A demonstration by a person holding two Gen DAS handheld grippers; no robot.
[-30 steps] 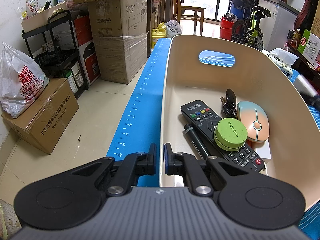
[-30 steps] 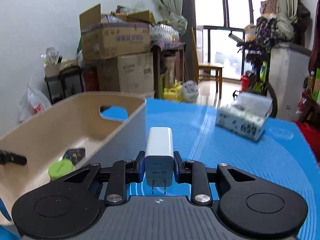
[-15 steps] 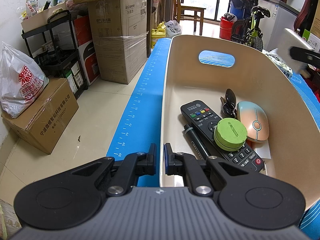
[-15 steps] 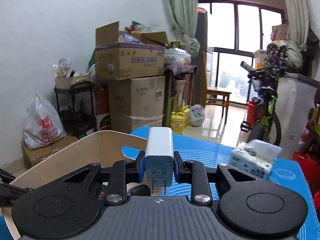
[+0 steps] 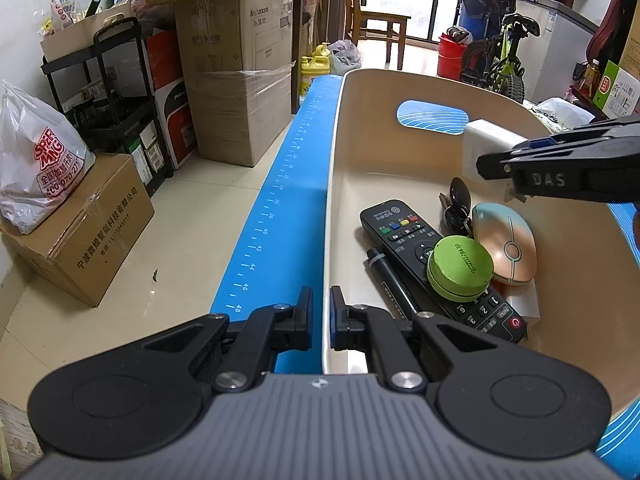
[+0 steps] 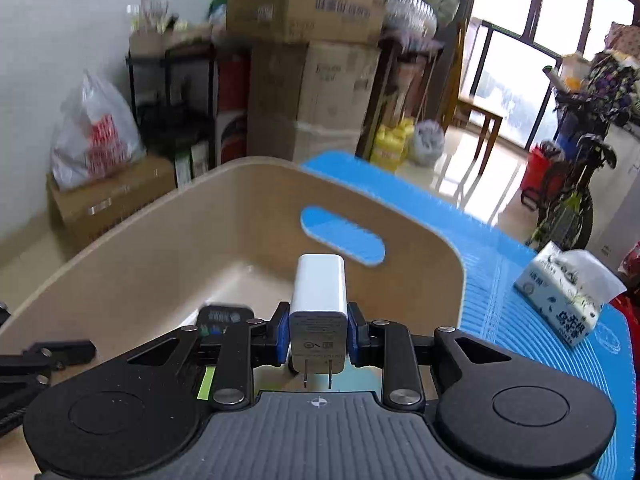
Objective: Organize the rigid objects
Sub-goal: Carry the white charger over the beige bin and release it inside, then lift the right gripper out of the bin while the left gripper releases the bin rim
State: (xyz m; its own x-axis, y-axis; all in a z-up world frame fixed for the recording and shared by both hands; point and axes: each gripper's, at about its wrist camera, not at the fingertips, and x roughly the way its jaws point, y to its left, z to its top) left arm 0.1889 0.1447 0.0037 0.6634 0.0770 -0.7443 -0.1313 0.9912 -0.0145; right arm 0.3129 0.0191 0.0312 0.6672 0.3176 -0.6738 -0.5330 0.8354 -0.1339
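Note:
A beige bin (image 5: 420, 80) stands on the blue mat (image 5: 288, 200). In it lie a black remote (image 5: 404, 232), a green round tin (image 5: 460, 268), a peach mouse (image 5: 506, 248), a black marker (image 5: 390, 280) and black keys (image 5: 458, 200). My left gripper (image 5: 321, 316) is shut on the bin's near left wall. My right gripper (image 6: 318, 332) is shut on a white charger (image 6: 318, 300) and holds it over the bin's inside (image 6: 200, 240); the charger also shows in the left wrist view (image 5: 486, 152).
A tissue pack (image 6: 568, 292) lies on the mat right of the bin. Cardboard boxes (image 5: 240, 92), a black shelf (image 5: 116, 92) and a white bag (image 5: 40, 160) stand on the floor at the left. A bicycle (image 5: 500, 60) stands behind.
My right gripper has moved left with the charger, from beside the bin to over its inside. My left gripper has kept still on the bin wall.

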